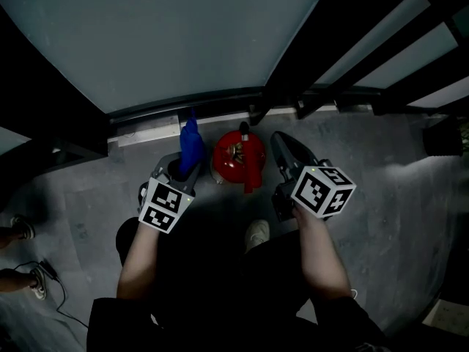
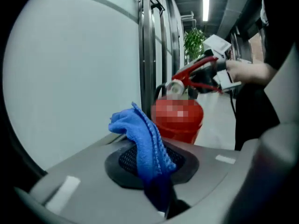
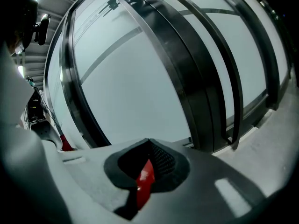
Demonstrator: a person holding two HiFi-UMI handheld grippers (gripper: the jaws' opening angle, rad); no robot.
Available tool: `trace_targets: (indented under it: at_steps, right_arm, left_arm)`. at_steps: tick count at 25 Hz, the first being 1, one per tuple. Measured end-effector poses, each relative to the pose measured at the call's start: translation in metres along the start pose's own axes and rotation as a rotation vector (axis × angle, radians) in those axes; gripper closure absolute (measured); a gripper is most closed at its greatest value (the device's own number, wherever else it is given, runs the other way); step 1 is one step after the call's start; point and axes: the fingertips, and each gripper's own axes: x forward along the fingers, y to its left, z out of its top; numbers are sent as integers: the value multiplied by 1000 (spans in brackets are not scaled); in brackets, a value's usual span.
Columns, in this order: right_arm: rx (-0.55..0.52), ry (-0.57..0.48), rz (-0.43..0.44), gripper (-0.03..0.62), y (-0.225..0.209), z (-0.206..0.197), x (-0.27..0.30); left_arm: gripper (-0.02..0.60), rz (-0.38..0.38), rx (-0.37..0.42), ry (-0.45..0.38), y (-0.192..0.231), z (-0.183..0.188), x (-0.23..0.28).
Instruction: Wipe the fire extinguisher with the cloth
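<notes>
As the left gripper (image 1: 187, 171) jaws are pinching the blue cloth (image 2: 140, 139), right gripper (image 3: 147, 169) jaws clamping the fire extinguisher (image 1: 236, 156) by its red handle (image 3: 145, 183).

The fire extinguisher (image 1: 236, 156) stands on the floor (image 1: 381, 196) directly before the glass wall (image 1: 168, 35), between the two grippers. The left gripper (image 1: 185, 169) is just left of it, with the cloth (image 1: 192, 144) clamped in its jaws and projecting toward the wall. The right gripper (image 3: 148, 164) is at its right, jaws closed on the extinguisher's handle (image 3: 144, 181).
</notes>
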Motion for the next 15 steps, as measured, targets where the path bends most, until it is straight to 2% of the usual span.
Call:
trace_targets:
  at_steps: [3,7,11,15]
  right_arm:
    - [-1,-8,-8,591,0,4,2]
    - [35,-41,-4,591,2,11,-3]
    - [26,-26,7,591,8,8,-4]
    - [16,-19,13,591,12,5,-4]
  left_arm:
    - [511,-23,6,-2,-21,15,-10]
    - [511,-17,45,92,-40,-6,4]
    - [509,-27,87,121,-49,-19,13]
    - [511,-42,67,134,-51,-29,20]
